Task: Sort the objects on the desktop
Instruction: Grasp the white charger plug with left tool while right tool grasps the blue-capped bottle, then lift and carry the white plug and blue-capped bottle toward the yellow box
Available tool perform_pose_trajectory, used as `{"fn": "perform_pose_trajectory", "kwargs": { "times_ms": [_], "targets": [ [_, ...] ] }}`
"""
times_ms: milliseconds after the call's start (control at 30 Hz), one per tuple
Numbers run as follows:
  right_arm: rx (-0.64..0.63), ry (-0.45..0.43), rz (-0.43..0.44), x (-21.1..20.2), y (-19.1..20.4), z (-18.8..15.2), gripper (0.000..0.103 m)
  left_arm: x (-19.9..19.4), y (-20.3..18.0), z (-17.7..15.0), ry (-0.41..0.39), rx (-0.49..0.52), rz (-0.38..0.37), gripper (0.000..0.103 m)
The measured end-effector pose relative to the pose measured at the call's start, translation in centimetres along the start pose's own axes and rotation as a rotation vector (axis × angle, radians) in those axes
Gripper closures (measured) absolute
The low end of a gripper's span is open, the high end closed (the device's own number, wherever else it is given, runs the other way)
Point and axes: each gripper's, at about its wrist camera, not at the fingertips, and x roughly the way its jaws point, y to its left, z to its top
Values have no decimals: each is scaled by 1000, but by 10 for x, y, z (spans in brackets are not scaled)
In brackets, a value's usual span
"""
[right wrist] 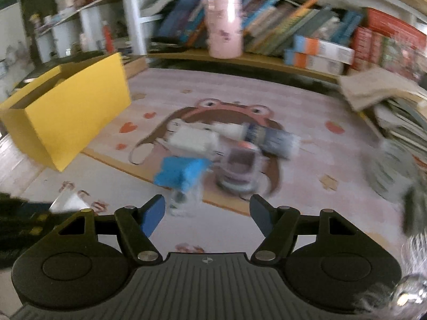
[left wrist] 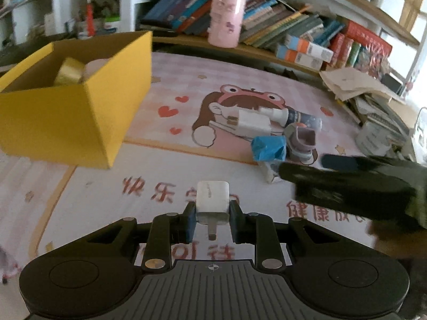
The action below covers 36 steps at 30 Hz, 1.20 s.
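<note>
The left hand-held gripper is pinching a small white charger plug at lower centre of the left wrist view, its blue pads pressed against the plug's two side faces and a metal prong pointing back toward the camera. The plug is a smooth, glossy cube with rounded edges, and it seems to be held above the counter rather than resting on it.

The right hand-held gripper is spread wide with nothing between its fingers, low in the right wrist view and aimed at the cluster ahead. That view is blurred, so fine detail there cannot be read.

Outward from the left gripper, the yellow box sits at upper left, open-topped, with a yellow tape roll inside. At centre right lies the unsorted pile: a larger white adapter, a blue-wrapped item, a tube and a small lilac cup-like thing, all touching or just beside one another.

The likely risks: the plug's slick sides could let it twist or slip from the pads on the way to the box, and a low approach could catch its wall. On the right, the crowded pile means closing on one item could nudge or drag its neighbours.
</note>
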Motion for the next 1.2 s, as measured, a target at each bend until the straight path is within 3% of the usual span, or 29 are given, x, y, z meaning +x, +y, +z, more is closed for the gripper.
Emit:
{"fn": "perform_pose_trajectory", "kwargs": {
  "times_ms": [300,433,467,833,1200],
  "targets": [
    [-59,7,-2,39,16,14,39,-22,12,-8,-20,-73,42,79],
    [-57,18,-18,48,13,15,59,-26,14,-9,-28,-80,45,79],
    [-58,14,-24,48,12,15,60,-27,14,-10,-31,-79,44,79],
    [-8,-61,-31,9,6,14,64,-36,10,-8,-79,-38,1,79],
    [23,-105,-63,-45,24,-3,65,-51,21,-15,-115,-3,-77,79]
  ]
}}
